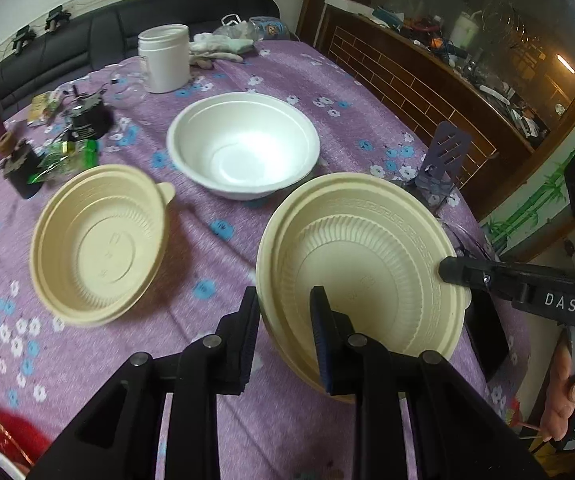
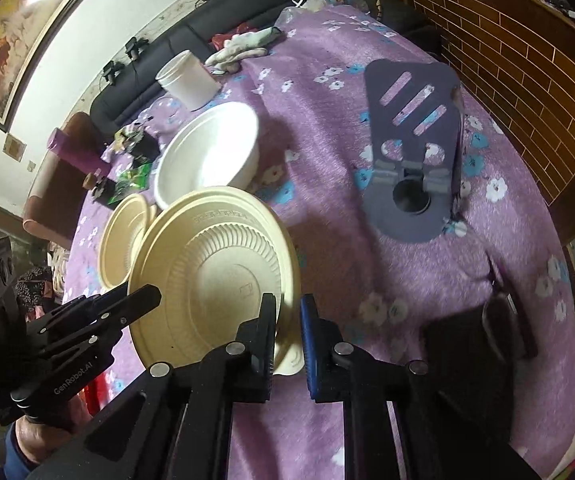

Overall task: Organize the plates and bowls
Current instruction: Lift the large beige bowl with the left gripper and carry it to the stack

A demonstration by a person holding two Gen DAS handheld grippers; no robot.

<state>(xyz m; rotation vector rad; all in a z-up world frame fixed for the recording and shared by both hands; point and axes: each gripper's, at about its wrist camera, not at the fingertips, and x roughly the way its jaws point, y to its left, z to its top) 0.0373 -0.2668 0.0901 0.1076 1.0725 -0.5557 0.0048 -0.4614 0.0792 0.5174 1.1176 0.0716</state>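
both grippers (image 1: 283,336) (image 2: 287,344) clamp cream plate (image 1: 367,264) rim, lifted. cream bowl (image 1: 99,248) at 9 o'clock, white bowl (image 1: 243,144) at 12 unstacked.

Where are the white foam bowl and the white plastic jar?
white foam bowl (image 1: 243,148), left wrist view, inner floor.
white plastic jar (image 1: 164,60), left wrist view, side wall.
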